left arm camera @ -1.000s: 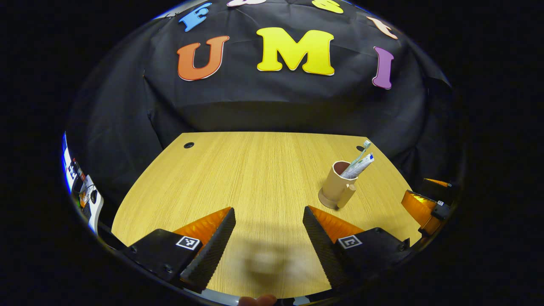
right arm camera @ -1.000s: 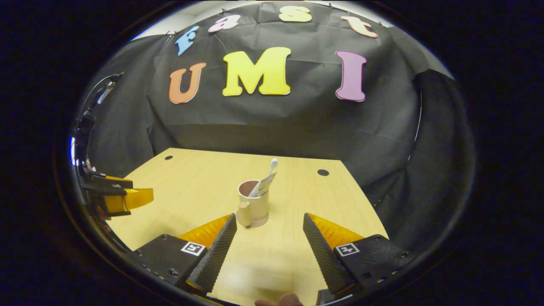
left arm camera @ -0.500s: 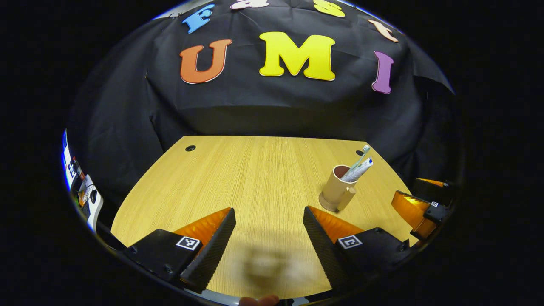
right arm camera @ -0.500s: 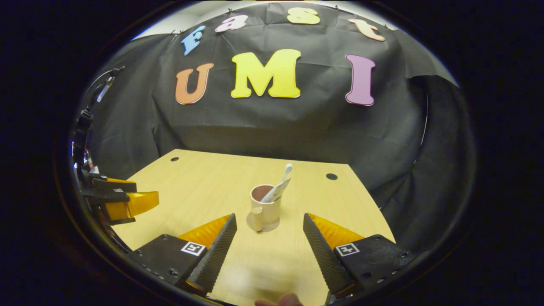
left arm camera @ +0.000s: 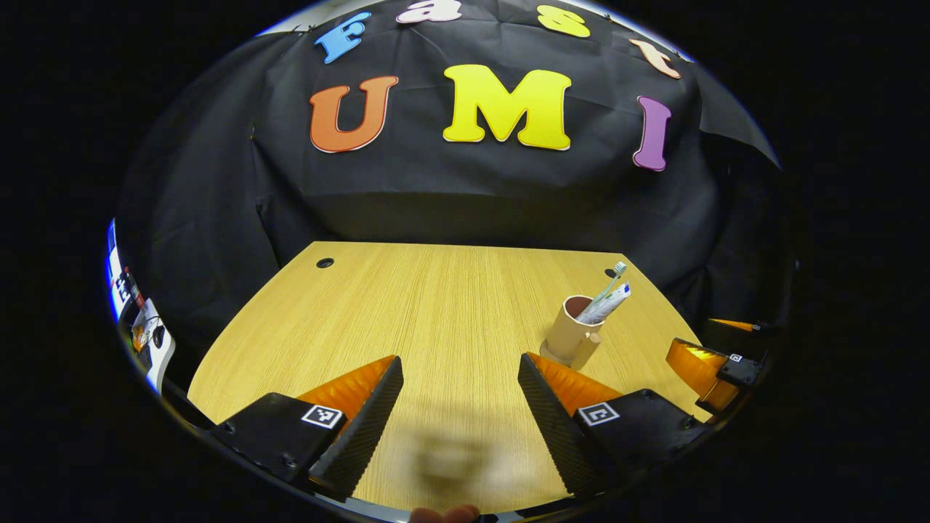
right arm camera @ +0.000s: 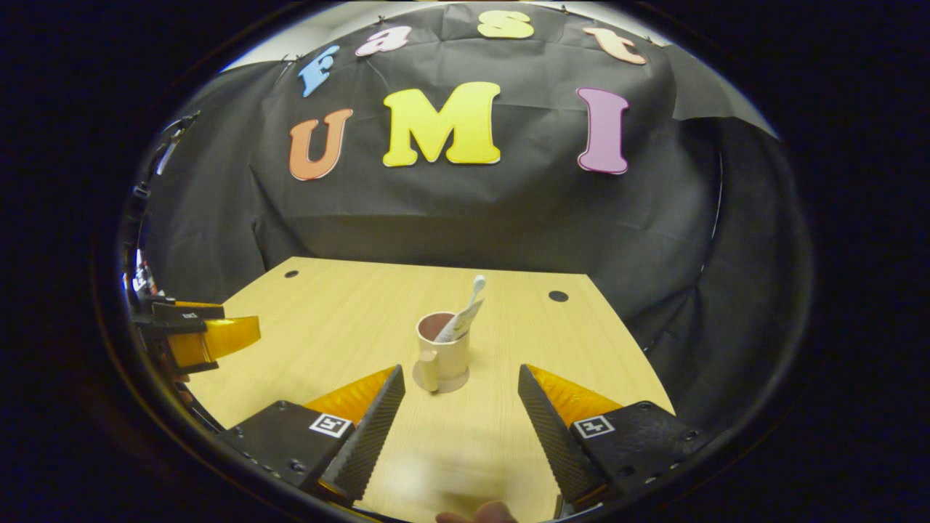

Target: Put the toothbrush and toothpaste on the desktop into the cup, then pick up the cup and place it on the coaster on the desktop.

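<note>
In the left gripper view, the left gripper (left arm camera: 459,381) hangs released over the desktop's (left arm camera: 407,305) near edge; the cup (left arm camera: 570,335) with toothbrush (left arm camera: 612,280) and toothpaste (left arm camera: 607,303) stands toward the far right corner.

In the right gripper view, the right gripper (right arm camera: 461,392) is released too, the cup (right arm camera: 442,356) on its coaster (right arm camera: 440,383) just beyond its fingertips.

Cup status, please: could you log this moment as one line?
cup upright on coaster | toothbrush, toothpaste inside | left gripper open | right gripper open
</note>
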`<action>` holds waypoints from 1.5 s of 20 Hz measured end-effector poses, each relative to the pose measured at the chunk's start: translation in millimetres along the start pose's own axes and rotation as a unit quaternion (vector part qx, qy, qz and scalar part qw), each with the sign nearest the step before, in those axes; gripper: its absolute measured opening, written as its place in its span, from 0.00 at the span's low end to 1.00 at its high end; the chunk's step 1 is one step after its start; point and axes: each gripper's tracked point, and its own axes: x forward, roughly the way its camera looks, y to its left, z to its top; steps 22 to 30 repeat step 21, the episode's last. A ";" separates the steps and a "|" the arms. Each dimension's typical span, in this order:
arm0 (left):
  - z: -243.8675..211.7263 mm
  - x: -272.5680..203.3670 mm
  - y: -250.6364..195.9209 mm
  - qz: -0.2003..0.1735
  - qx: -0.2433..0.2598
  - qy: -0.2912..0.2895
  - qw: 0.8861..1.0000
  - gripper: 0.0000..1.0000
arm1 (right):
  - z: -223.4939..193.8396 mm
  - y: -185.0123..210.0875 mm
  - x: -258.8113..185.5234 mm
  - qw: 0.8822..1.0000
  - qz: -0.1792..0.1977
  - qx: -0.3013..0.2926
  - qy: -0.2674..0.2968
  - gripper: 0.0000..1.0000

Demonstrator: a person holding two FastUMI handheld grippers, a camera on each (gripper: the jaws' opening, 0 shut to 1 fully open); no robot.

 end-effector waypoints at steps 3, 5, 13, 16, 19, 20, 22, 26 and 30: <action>0.9 -3.0 -0.1 0.001 -0.001 -0.005 1.000 1.00 | 2.4 1.7 -2.1 1.000 0.005 -0.009 -0.006 0.95; 2.6 -5.1 -1.8 0.002 0.000 -0.008 1.000 1.00 | 0.5 1.9 -3.9 1.000 0.009 -0.010 -0.007 0.95; 5.2 -13.0 -4.9 0.001 0.005 -0.019 1.000 1.00 | 2.2 -2.1 -9.2 1.000 0.008 -0.005 -0.013 0.95; 8.9 -15.3 -5.4 0.001 0.008 -0.024 1.000 1.00 | 1.2 -2.8 -12.2 1.000 0.007 -0.005 -0.015 0.95; 9.6 -16.3 -7.4 -0.002 0.011 -0.026 1.000 1.00 | 1.7 -4.3 -13.3 1.000 0.005 -0.004 -0.017 0.95; 9.8 -16.3 -8.3 -0.002 0.011 -0.027 1.000 1.00 | 1.8 -4.8 -13.5 1.000 0.004 -0.003 -0.017 0.95; 10.3 -15.9 -8.7 -0.003 0.011 -0.027 1.000 1.00 | 1.6 -5.2 -13.3 1.000 0.003 -0.002 -0.017 0.95; 10.3 -15.9 -8.7 -0.003 0.011 -0.027 1.000 1.00 | 1.6 -5.2 -13.3 1.000 0.003 -0.002 -0.017 0.95; 10.3 -15.9 -8.7 -0.003 0.011 -0.027 1.000 1.00 | 1.6 -5.2 -13.3 1.000 0.003 -0.002 -0.017 0.95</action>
